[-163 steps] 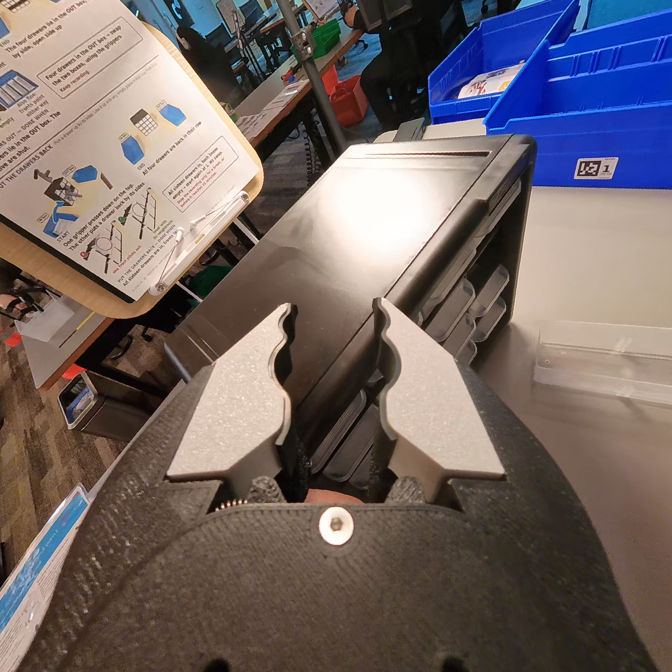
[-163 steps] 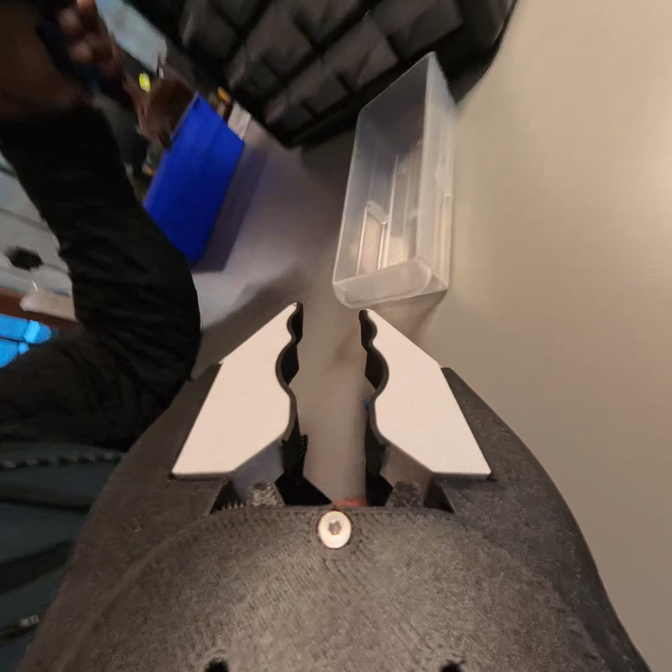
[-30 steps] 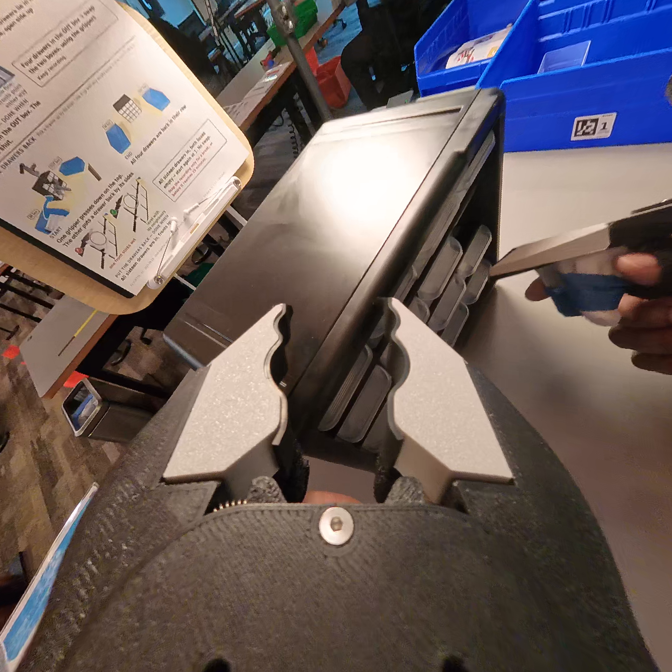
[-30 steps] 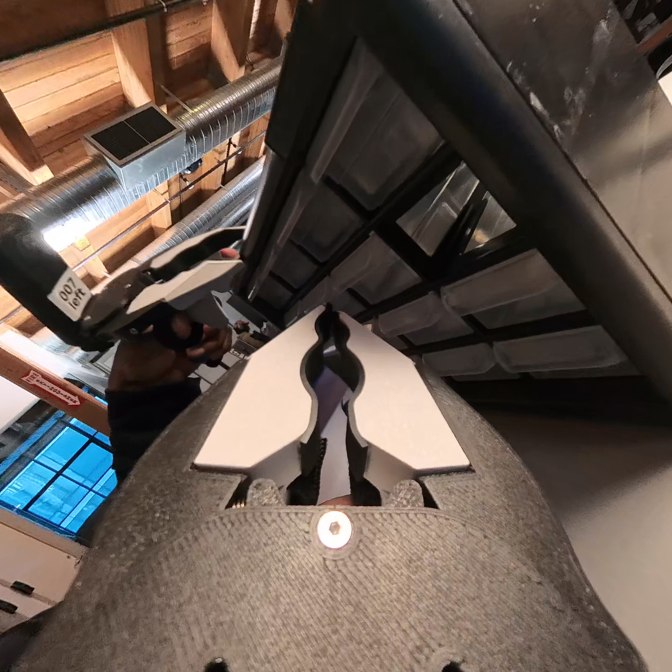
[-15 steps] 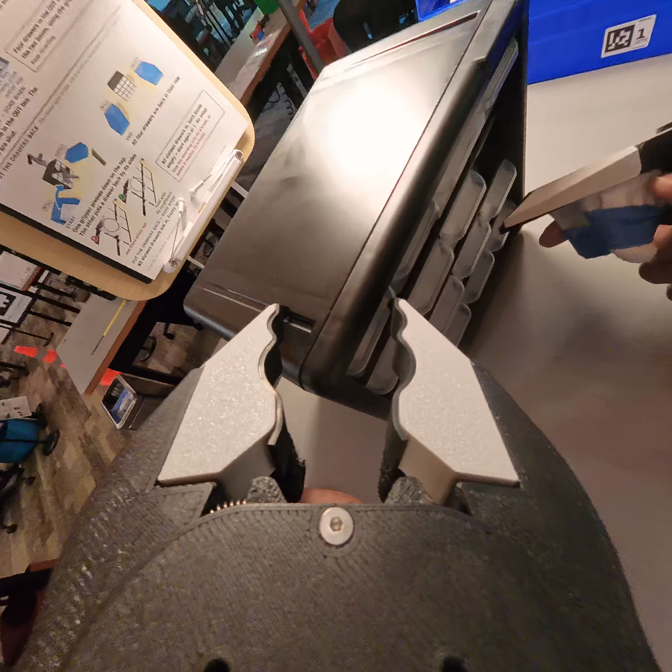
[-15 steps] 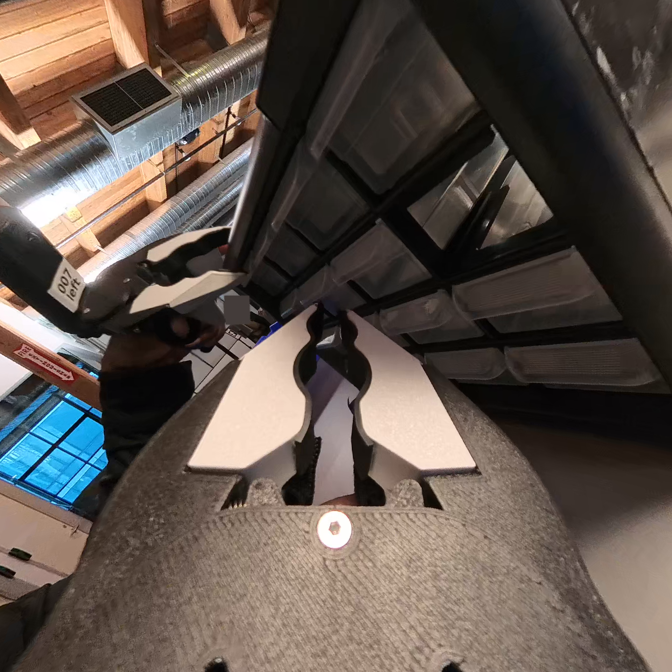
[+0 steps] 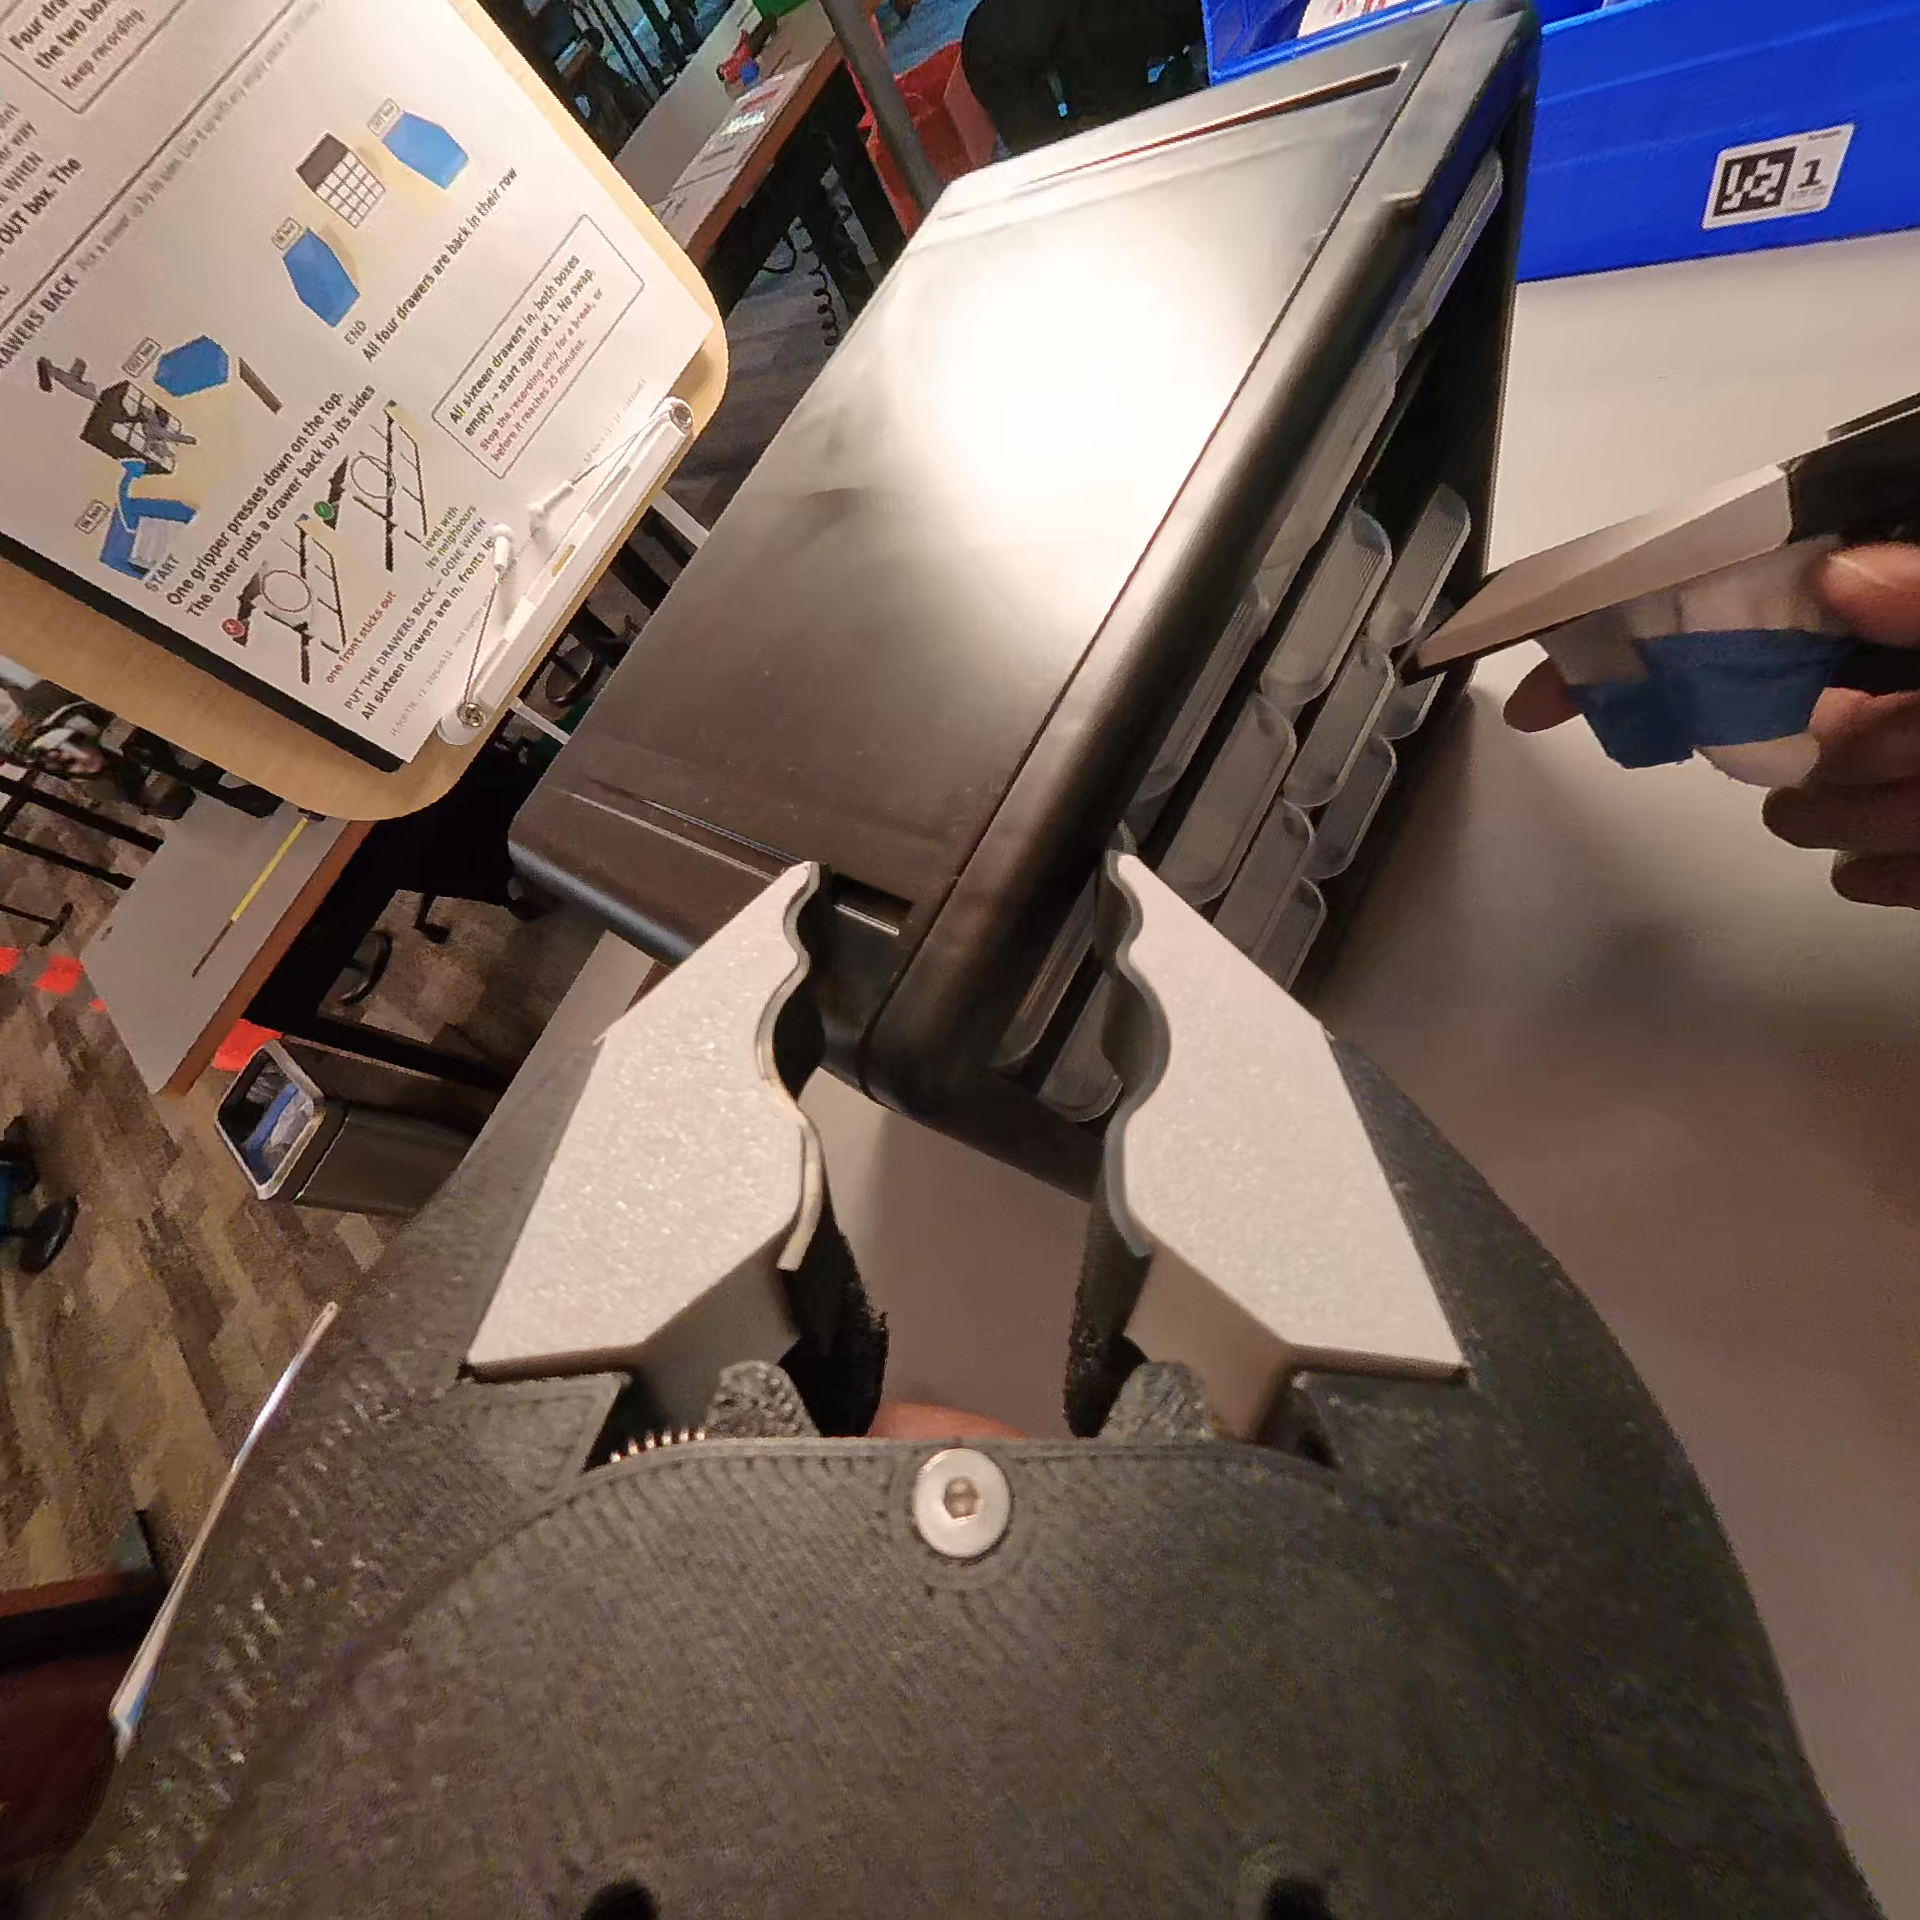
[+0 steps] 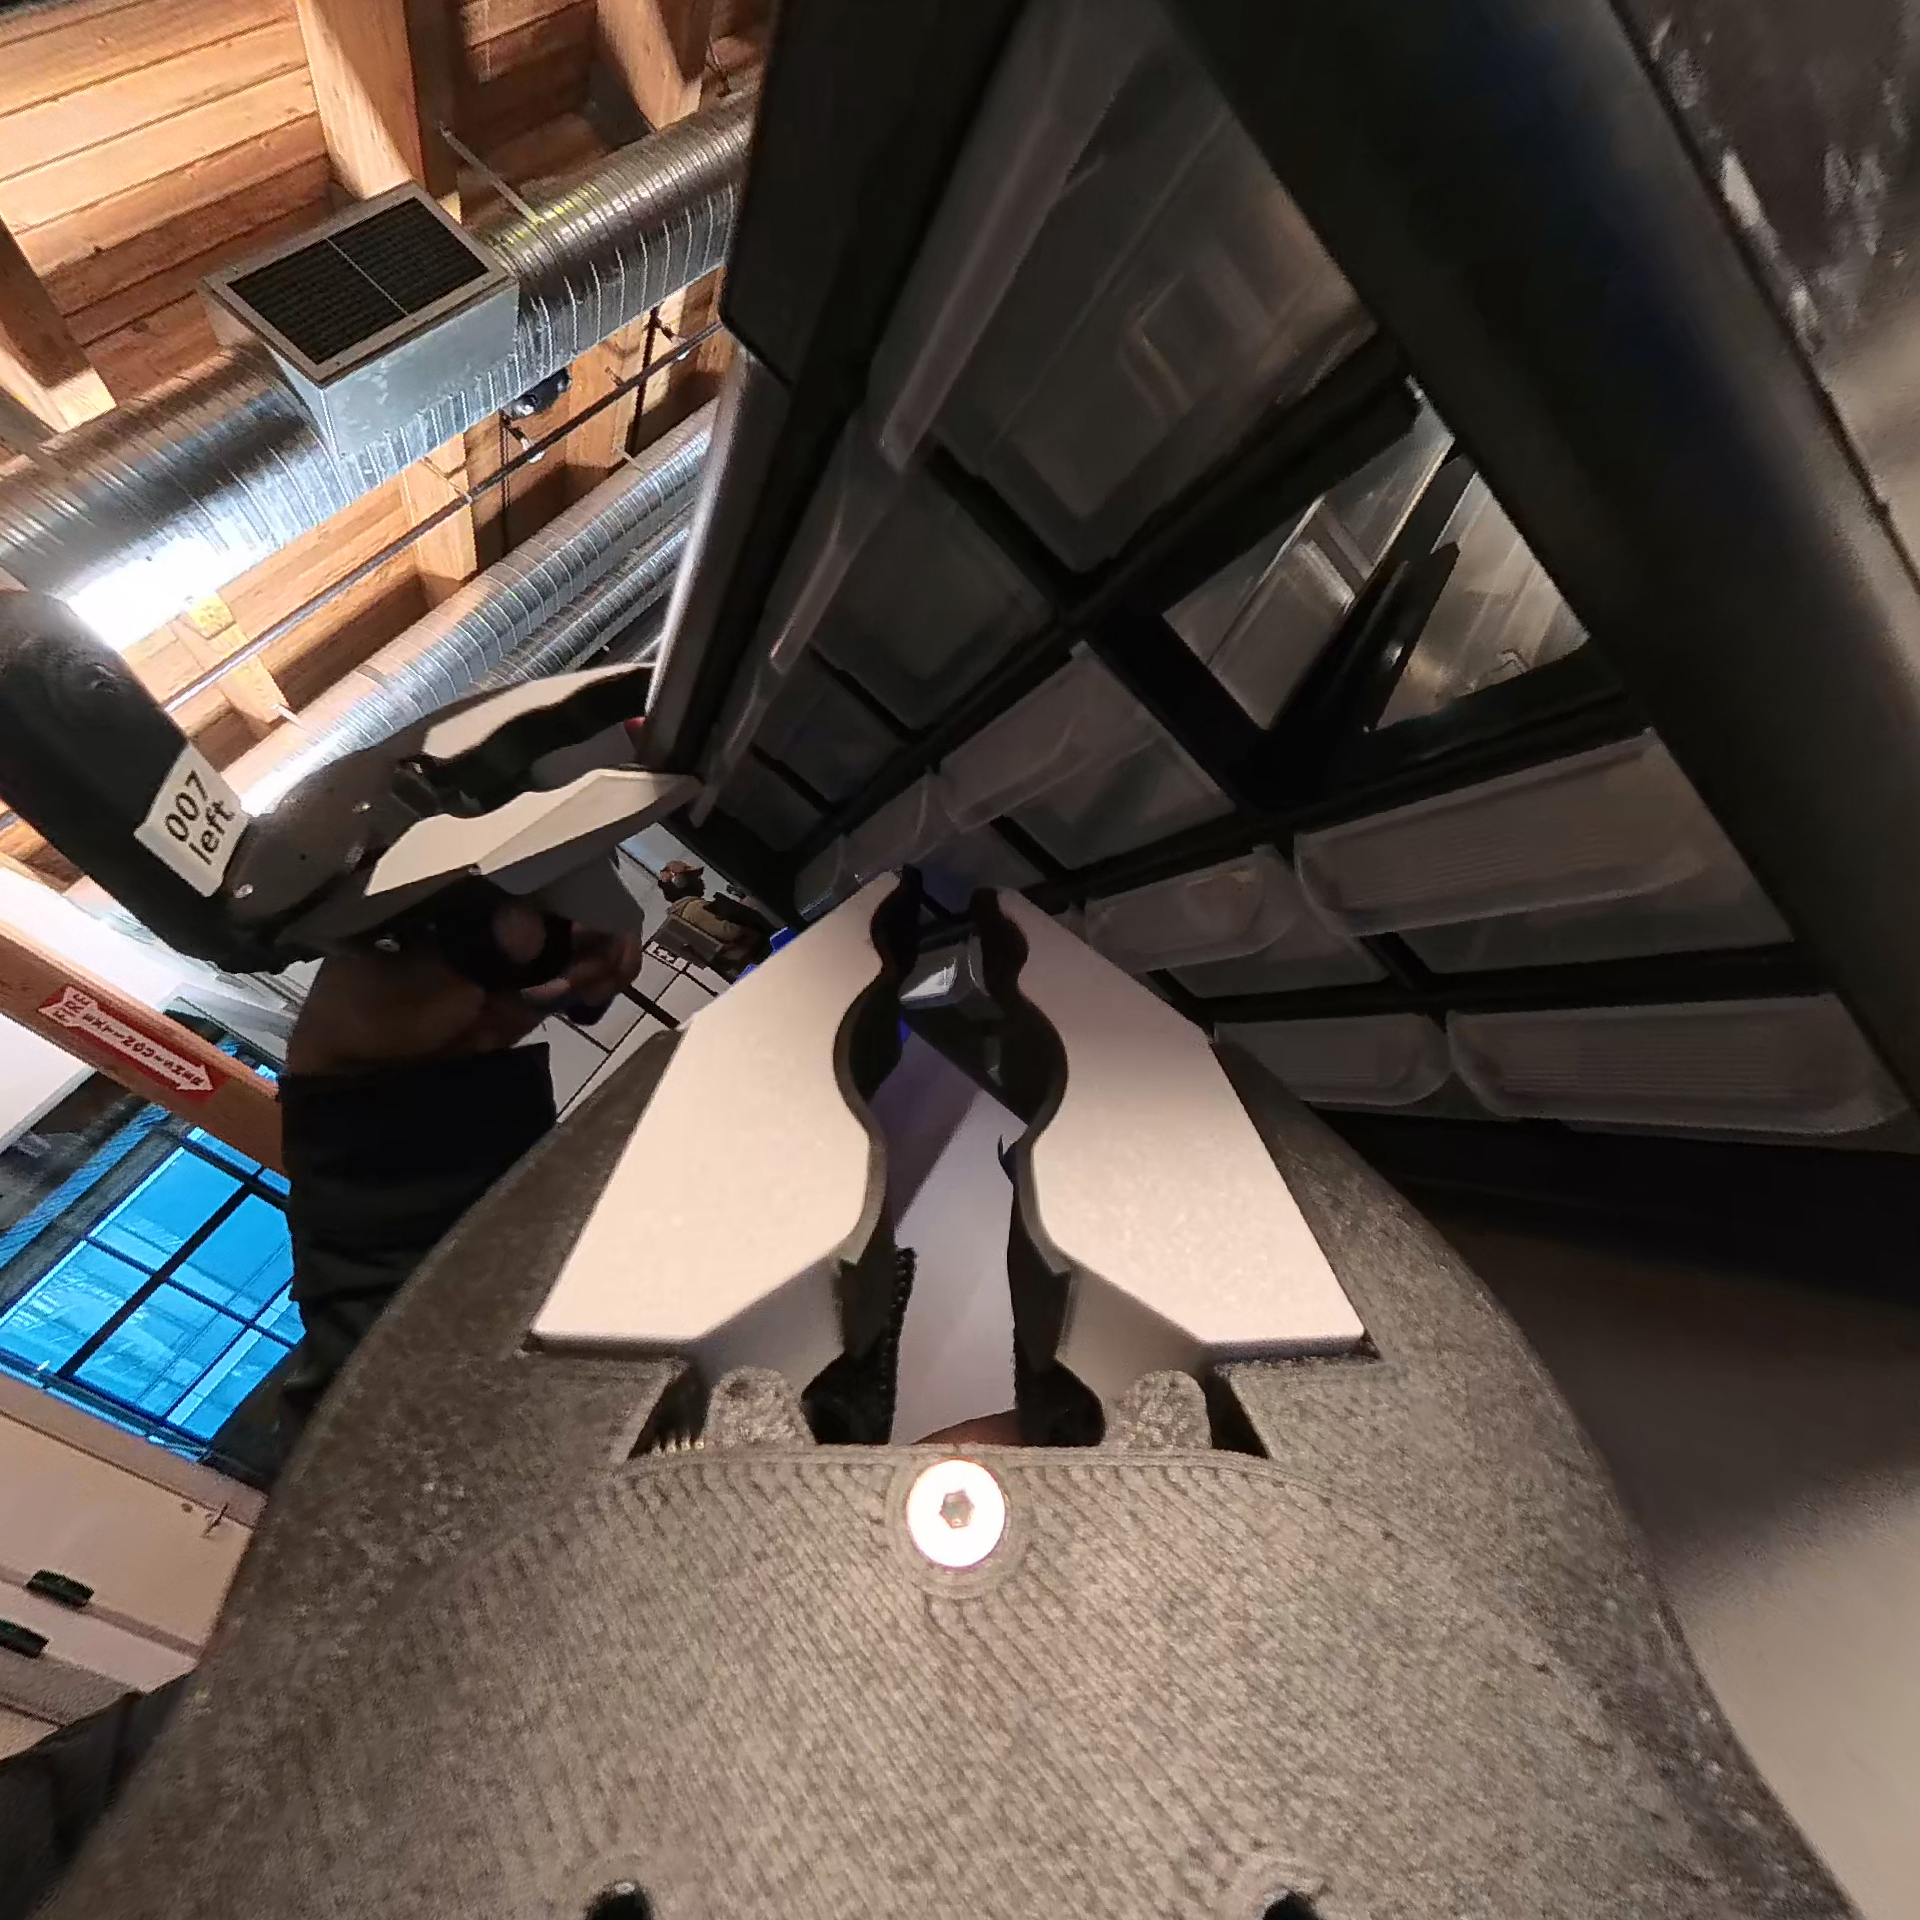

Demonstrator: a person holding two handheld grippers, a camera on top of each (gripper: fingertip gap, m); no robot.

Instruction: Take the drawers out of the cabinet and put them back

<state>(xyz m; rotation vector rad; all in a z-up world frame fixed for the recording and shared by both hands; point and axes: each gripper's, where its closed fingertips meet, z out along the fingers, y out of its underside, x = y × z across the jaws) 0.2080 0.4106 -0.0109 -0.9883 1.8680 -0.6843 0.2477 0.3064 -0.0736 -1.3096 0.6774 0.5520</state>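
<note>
Our right tongs (image 8: 940,914) just cracked open a sliver at a bottom-row drawer (image 8: 940,977) in the cabinet (image 7: 935,468) on the table (image 7: 1662,1039), left tongs (image 7: 961,904) wide astride its top edge, so we're starting another pull.

A black cabinet (image 7: 997,499) is seen upright on the grey worktop (image 7: 1662,1039), its front grid filled with translucent clear drawers (image 8: 1538,862); one compartment (image 8: 1382,582) looks unfilled.

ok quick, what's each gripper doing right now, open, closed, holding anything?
Left gripper: open, straddling the top front edge of the black cabinet; pad contact cannot be told.
Right gripper: slightly open at the drawer fronts, holding nothing.
</note>
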